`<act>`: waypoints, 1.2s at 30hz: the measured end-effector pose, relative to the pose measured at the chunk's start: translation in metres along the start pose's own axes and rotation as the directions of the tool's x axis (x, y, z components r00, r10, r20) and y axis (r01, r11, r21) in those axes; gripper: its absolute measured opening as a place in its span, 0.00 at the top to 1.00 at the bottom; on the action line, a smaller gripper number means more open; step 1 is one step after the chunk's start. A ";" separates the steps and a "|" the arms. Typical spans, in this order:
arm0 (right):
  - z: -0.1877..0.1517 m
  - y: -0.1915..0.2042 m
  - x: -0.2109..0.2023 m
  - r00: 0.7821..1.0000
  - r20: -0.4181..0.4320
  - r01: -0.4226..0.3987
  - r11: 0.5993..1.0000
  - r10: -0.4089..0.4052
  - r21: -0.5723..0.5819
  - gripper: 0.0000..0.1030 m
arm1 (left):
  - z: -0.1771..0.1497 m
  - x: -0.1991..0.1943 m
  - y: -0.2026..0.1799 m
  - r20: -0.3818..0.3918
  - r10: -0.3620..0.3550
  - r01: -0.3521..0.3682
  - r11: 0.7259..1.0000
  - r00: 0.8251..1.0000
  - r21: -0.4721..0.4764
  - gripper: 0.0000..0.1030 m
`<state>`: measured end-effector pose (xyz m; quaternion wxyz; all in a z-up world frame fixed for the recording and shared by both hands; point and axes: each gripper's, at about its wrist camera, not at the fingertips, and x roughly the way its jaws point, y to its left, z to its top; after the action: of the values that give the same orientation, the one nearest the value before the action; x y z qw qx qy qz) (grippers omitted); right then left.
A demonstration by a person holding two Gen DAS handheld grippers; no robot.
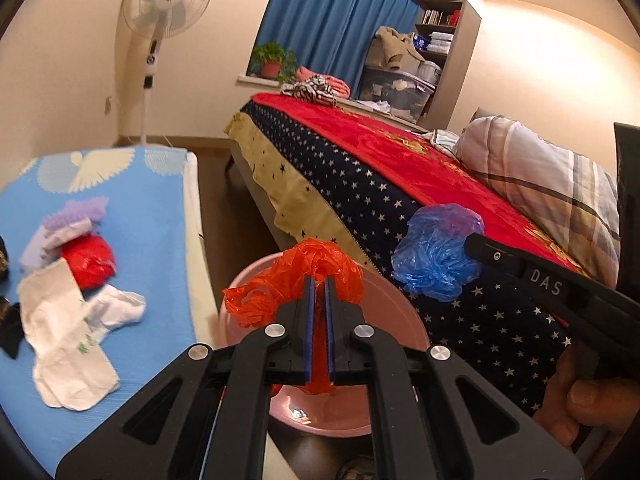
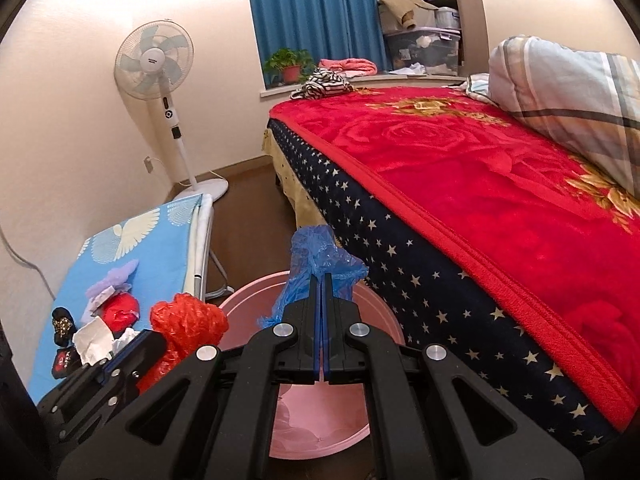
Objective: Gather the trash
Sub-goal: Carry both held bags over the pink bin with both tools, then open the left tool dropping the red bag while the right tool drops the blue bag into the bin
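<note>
Nearest the cameras, the left gripper is clenched on a crumpled orange plastic bag, and the right gripper is clenched on a crumpled blue plastic bag. Both bags hang directly above the round pink plastic basin, which sits on the floor just below the grippers. The basin's visible inside looks bare, so as a judgement the collecting is at an early stage: two pieces of trash are lifted and carried to the basin but not yet dropped in.

Left of the basin stands a low table covered in a light blue cloth with white bird prints. A crumpled red plastic bag lies on it among white socks, a lilac knitted piece and small black items (only the red bag reads clearly as trash; the rest looks like clothing). That bag likely remains to be collected.

Right of the basin, almost touching it, rises the bed with a star-printed navy side and red rose blanket, so the right gripper has little room on that side. Nothing blocks the basin's mouth.

Beyond the basin, a white pedestal fan stands by the wall, with a blue curtain and a potted plant farthest back.
</note>
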<state>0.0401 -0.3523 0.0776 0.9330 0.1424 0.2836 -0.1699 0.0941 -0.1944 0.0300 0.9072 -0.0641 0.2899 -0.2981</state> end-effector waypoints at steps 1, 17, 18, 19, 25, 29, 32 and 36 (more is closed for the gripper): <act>0.000 0.000 0.002 1.000 -0.002 0.002 1.000 -0.002 0.000 1.00 | 0.000 0.004 0.001 -0.006 -0.004 0.003 1.000 1.000 -0.005 0.96; -0.002 -0.003 0.014 0.999 -0.032 0.022 1.000 -0.021 0.020 0.90 | -0.006 0.020 0.014 -0.062 -0.012 0.008 0.998 0.998 -0.065 0.81; -0.003 -0.002 0.015 0.999 -0.036 0.023 1.000 -0.023 0.020 0.86 | -0.006 0.019 0.016 -0.061 -0.007 0.003 0.997 0.998 -0.073 0.81; -0.005 -0.001 0.016 0.999 -0.040 0.028 1.000 -0.027 0.015 0.75 | -0.005 0.018 0.018 -0.060 -0.003 -0.002 0.997 0.998 -0.079 0.81; -0.007 0.002 0.010 0.999 -0.023 0.033 0.999 -0.033 -0.008 0.65 | -0.006 0.009 0.022 -0.060 0.025 -0.030 0.996 0.998 -0.082 0.81; -0.007 0.002 0.007 1.000 -0.018 0.023 1.000 -0.023 -0.003 0.64 | -0.005 0.001 0.025 -0.054 0.045 -0.049 0.996 0.998 -0.078 0.81; -0.008 0.006 0.003 1.000 -0.013 0.012 1.000 -0.012 -0.014 0.64 | -0.005 -0.009 0.027 -0.042 0.060 -0.063 0.995 0.997 -0.072 0.81; -0.010 0.017 0.000 1.000 -0.003 -0.001 0.999 0.001 -0.045 0.64 | -0.006 -0.026 0.034 -0.028 0.085 -0.086 0.995 0.996 -0.056 0.81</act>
<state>0.0419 -0.3336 0.0729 0.9355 0.1217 0.2889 -0.1628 0.0910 -0.1511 0.0278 0.9132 -0.0736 0.3123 -0.2514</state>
